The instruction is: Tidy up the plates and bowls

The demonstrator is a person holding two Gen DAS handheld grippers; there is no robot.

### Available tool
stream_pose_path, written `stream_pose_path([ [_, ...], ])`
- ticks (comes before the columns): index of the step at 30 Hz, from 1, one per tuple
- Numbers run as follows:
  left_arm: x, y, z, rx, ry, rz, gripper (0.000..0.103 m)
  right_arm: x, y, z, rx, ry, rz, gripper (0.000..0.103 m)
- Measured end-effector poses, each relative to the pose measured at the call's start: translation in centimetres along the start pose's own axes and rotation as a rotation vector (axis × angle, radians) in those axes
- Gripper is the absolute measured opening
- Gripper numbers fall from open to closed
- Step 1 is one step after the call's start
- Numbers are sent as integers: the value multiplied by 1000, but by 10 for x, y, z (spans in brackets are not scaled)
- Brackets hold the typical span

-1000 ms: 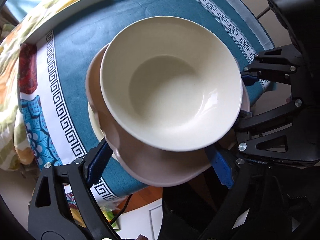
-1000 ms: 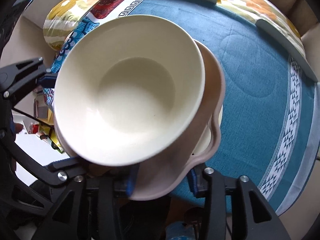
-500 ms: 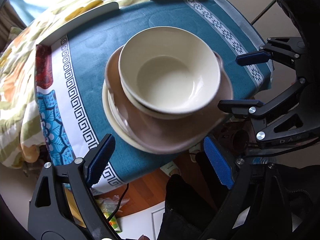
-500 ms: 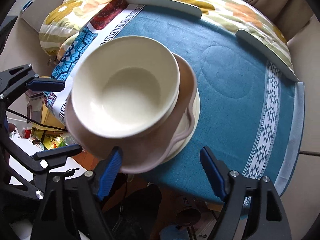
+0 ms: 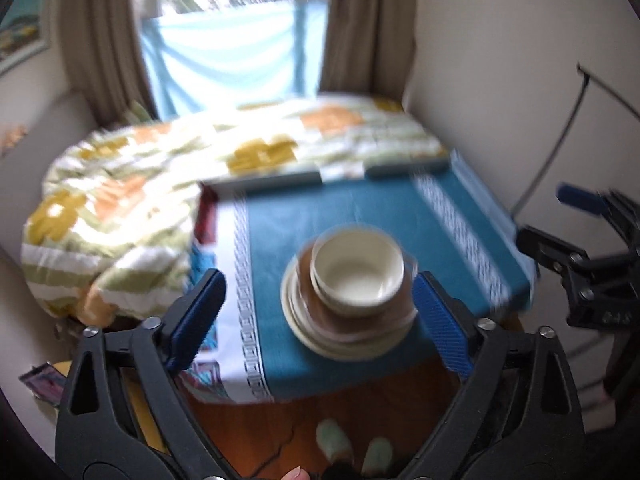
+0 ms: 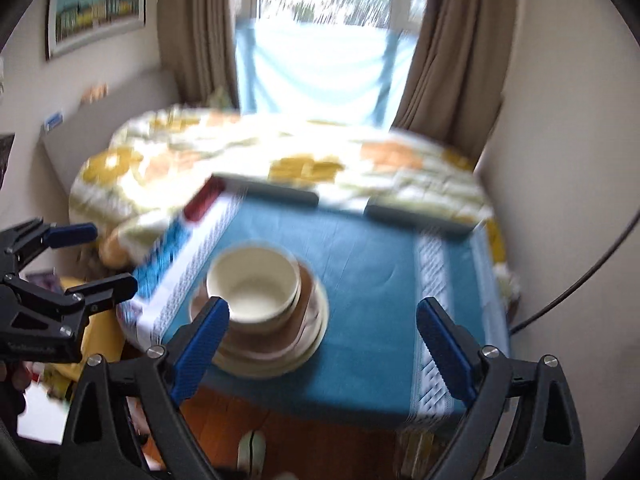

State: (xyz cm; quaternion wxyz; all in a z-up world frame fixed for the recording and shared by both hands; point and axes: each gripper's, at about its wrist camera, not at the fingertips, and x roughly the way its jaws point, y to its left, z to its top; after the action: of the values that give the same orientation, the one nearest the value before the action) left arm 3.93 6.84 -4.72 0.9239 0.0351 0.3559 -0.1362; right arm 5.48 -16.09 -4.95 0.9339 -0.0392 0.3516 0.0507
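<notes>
A cream bowl (image 5: 357, 272) sits on a brown plate (image 5: 394, 312), which lies on cream plates (image 5: 344, 346), all stacked near the front edge of the table with the teal cloth (image 5: 340, 212). The stack also shows in the right wrist view, with the bowl (image 6: 254, 284) on top. My left gripper (image 5: 318, 322) is open and empty, pulled back in front of the stack. My right gripper (image 6: 322, 338) is open and empty, also back from the table. Each gripper shows at the edge of the other's view, right (image 5: 576, 220) and left (image 6: 86, 256).
A bed with a flowered quilt (image 5: 160, 184) lies behind and left of the table. A window with brown curtains (image 6: 188, 28) is at the back. A wall (image 5: 500, 80) with a cable stands on the right. Wooden floor (image 5: 304, 416) lies under the table's front edge.
Both grippers opened, let go of the plate stack and pulled back and up from the table. The stack now rests on the cloth. The views tilted up to show the room.
</notes>
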Motion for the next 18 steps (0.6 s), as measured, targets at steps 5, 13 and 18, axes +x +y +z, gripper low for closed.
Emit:
stream_pose_path([
  [5,-68,-28,11,19,-261,153,103,-77,-22,5,63,-246,-99,103],
  [13,-125,-55,1,-6,-413,172,103,-128,-27,-2,85,-372,-178,103],
  [18,-143,-61,-7,-12,-436,196,103,-136,-28,-9,123,-388,-156,103],
])
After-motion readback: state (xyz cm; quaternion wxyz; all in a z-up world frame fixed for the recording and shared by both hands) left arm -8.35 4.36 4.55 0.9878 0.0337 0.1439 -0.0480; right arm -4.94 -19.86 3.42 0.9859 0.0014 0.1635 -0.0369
